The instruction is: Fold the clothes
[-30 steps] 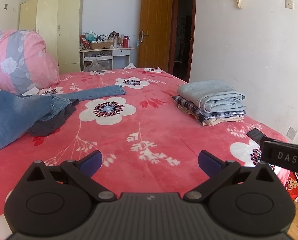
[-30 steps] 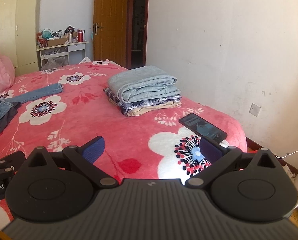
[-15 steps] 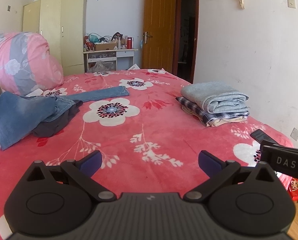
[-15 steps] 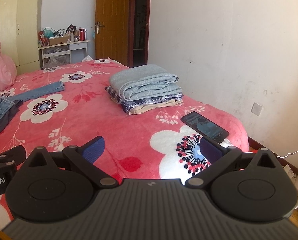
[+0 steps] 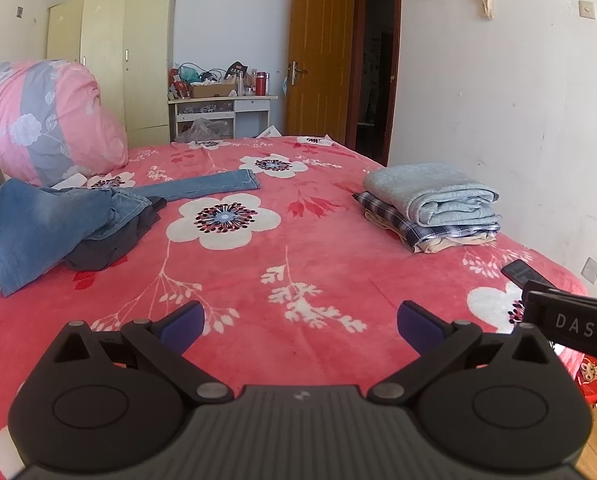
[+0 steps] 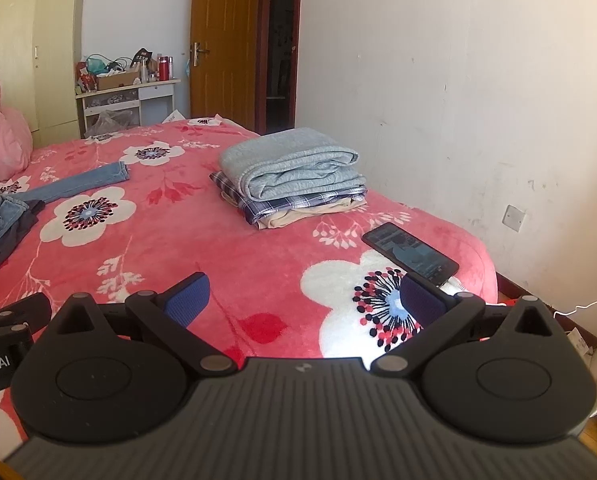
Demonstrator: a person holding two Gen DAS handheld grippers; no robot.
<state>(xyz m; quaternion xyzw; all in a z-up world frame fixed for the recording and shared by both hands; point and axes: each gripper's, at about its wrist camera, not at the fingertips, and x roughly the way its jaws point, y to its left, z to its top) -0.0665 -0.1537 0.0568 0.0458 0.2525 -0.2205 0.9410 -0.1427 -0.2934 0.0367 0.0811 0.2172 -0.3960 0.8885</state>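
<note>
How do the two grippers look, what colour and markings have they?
Both are matte black with ribbed bodies, round discs and silver pivot pins. The left gripper and right gripper have blue padded fingers. White lettering "DAS" marks the right one's side.

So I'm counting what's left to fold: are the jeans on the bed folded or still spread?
Unfolded. The jeans lie crumpled over a dark garment, with one leg stretched across the bedspread.

Both wrist cameras sit low at the foot of the bed (image 5: 298,272), looking along it toward the door (image 5: 318,52). The left view faces the jeans (image 5: 38,220); the right view faces nearer the wall. Both share the folded stack (image 5: 430,204) and phone (image 6: 410,254).
</note>
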